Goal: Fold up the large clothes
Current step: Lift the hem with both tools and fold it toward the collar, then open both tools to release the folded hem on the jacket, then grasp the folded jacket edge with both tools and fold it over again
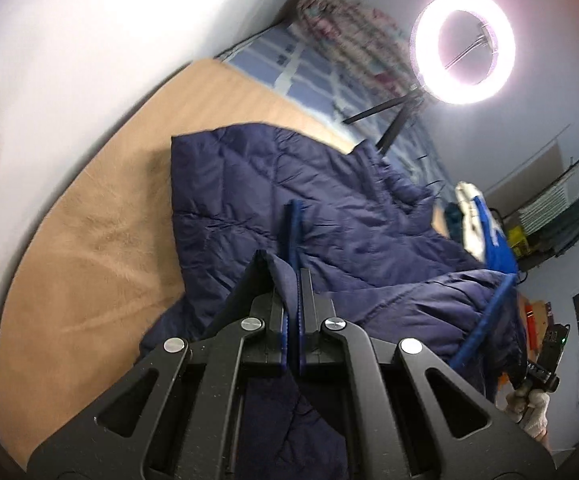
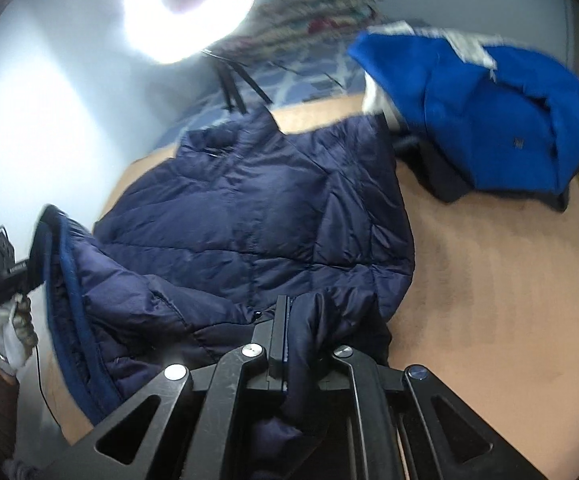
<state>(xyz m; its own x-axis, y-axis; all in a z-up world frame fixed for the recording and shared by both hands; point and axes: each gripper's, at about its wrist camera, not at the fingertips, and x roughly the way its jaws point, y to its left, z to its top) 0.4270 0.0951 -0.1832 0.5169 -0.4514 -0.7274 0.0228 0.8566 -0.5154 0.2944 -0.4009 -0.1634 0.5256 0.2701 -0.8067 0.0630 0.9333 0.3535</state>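
Jackets — two (image 2: 249, 216) (image 2: 485, 120), hand-held grippers — two (image 1: 291, 264) (image 2: 289, 320)

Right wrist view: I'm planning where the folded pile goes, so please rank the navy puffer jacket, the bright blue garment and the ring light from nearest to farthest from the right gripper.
1. Navy puffer jacket: clamped in the right gripper, spread just ahead.
2. Bright blue garment: heaped beyond, upper right, on the tan surface.
3. Ring light: farthest, upper left, behind the jacket's collar.

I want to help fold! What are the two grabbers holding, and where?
Both grip the navy puffer jacket: left gripper and right gripper each pinch its bottom edge.
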